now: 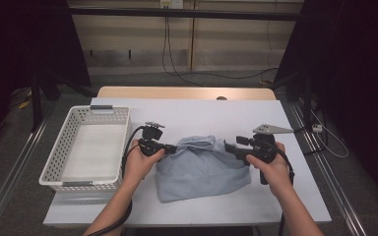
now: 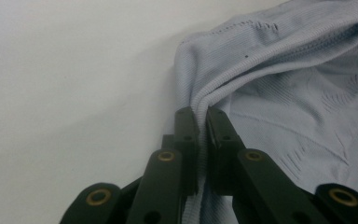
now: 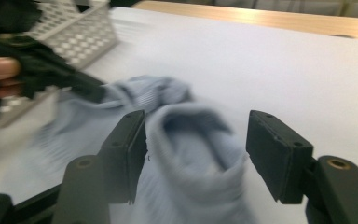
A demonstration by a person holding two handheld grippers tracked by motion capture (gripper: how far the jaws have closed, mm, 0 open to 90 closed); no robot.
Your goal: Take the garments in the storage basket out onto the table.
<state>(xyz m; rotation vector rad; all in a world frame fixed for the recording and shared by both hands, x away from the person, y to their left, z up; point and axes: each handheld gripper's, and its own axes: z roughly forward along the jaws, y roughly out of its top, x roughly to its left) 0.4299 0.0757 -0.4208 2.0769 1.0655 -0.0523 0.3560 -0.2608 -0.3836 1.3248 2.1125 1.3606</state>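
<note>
Left gripper (image 2: 200, 116): jaws are pinching shut on a ribbed edge fold of the light blue garment (image 2: 279, 84), with the fabric running down between the 2 pads. In the high view that gripper (image 1: 171, 146) is sitting at the garment's left upper corner, with the left hand (image 1: 139, 162) wrapped around its body.

Right gripper (image 3: 196, 140): jaws are standing wide apart, and a raised hump of the garment (image 3: 191, 158) is lying between them. It looks to be brushing the left pad, well clear of the right pad, so nothing is being gripped. In the high view the right gripper (image 1: 230, 145) is pointing at the garment's right upper corner, right hand (image 1: 273, 169) behind it.

The garment (image 1: 202, 169) is lying bunched on the white table (image 1: 197, 113), between the 2 grippers, near the table's front half. A white perforated basket (image 1: 59, 147) is standing at the table's left edge, just beside the left hand and apart from the garment.
</note>
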